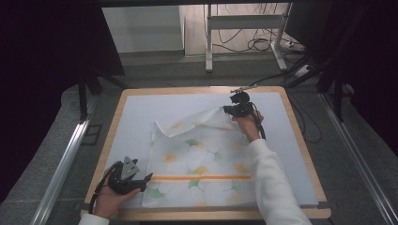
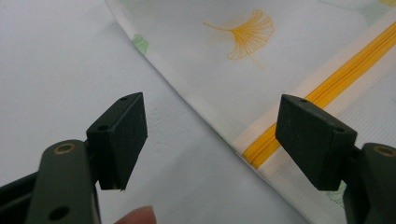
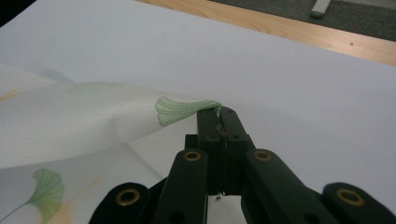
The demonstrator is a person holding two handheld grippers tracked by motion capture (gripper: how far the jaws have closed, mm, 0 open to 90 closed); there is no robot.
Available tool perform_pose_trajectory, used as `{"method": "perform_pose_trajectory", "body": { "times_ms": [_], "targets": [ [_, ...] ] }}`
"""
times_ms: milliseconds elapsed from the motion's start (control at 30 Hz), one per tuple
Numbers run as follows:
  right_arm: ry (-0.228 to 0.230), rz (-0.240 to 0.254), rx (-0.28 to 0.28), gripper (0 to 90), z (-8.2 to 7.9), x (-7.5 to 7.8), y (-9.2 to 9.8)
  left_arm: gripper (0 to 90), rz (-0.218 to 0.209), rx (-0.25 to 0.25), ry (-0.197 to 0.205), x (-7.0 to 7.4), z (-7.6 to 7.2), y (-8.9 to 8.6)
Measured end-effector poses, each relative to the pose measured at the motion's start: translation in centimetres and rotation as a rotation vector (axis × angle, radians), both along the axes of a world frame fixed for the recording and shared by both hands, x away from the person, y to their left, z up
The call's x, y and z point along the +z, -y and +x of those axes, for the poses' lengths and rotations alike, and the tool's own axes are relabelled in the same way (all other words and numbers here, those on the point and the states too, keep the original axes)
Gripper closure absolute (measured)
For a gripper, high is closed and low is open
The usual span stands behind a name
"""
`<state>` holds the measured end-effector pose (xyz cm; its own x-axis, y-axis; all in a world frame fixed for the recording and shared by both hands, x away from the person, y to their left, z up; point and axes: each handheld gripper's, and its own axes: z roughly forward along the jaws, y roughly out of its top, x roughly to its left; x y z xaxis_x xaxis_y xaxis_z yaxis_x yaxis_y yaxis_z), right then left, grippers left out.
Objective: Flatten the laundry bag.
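A white cloth (image 1: 197,159) printed with green and yellow ginkgo leaves and crossed by an orange stripe (image 1: 202,177) lies on the pale mat. My right gripper (image 1: 233,109) is shut on the cloth's far right corner (image 3: 187,108), which is lifted and pulled taut while the far edge folds over. At the near left, my left gripper (image 1: 149,177) rests low with its jaws open beside the cloth's left edge (image 2: 196,109), with nothing between its pads (image 2: 126,135). The stripe's end (image 2: 261,147) lies between the jaws, closer to the right one.
The mat (image 1: 136,117) covers a wooden table (image 1: 202,89) with rounded corners. Bare mat lies left of and behind the cloth. Beyond the table are a metal stand (image 1: 209,42) and loose cables (image 1: 263,44) on the floor.
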<state>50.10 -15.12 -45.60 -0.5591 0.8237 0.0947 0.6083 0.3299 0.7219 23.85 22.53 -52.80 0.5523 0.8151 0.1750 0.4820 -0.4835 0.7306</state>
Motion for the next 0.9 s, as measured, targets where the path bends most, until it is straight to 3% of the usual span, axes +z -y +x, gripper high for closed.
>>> {"method": "perform_pose_trajectory", "body": {
  "times_ms": [400, 500, 600, 633, 667, 700, 733, 767, 800, 867, 900],
  "targets": [
    [-0.058, -0.002, -0.088, 88.3, 3.2, -1.7, 0.6, 25.0, 0.002, -0.003, -0.002, 0.0, 0.0, -0.1],
    [-0.073, 0.002, -0.095, 84.0, 3.4, -2.1, 0.8, 25.0, 0.003, -0.003, -0.003, 0.0, -0.1, -0.1],
    [-0.069, -0.033, -0.117, 67.9, 3.3, -2.5, 1.6, 25.0, 0.003, -0.004, -0.002, 0.0, -0.1, 0.0],
    [-0.069, -0.033, -0.117, 67.9, 3.3, -2.5, 1.6, 25.0, 0.003, -0.006, -0.003, 0.0, -0.1, 0.0],
    [-0.039, -0.049, -0.137, 59.8, 3.0, -1.9, 2.3, 25.0, 0.000, -0.005, -0.002, 0.0, -0.1, 0.0],
    [-0.039, -0.049, -0.137, 59.8, 3.0, -1.9, 2.3, 25.0, -0.001, -0.008, -0.002, 0.0, -0.1, 0.1],
    [-0.009, -0.054, -0.143, 54.1, 2.6, -0.8, 3.1, 25.0, 0.004, -0.012, -0.005, 0.0, -0.1, 0.1],
    [-0.009, -0.054, -0.143, 54.1, 2.6, -0.8, 3.1, 25.0, 0.004, -0.012, -0.005, 0.0, -0.1, 0.1],
    [0.046, -0.033, -0.139, 52.0, 1.6, 0.9, 4.1, 25.0, 0.003, -0.015, -0.005, 0.0, 0.0, 0.2],
    [0.071, -0.010, -0.119, 51.1, 0.4, 2.5, 4.8, 25.0, 0.005, -0.019, -0.003, 0.0, 0.0, 0.3],
    [0.071, -0.010, -0.119, 51.1, 0.4, 2.5, 4.8, 25.0, 0.004, -0.018, -0.003, 0.0, 0.0, 0.3]
  ]
}}
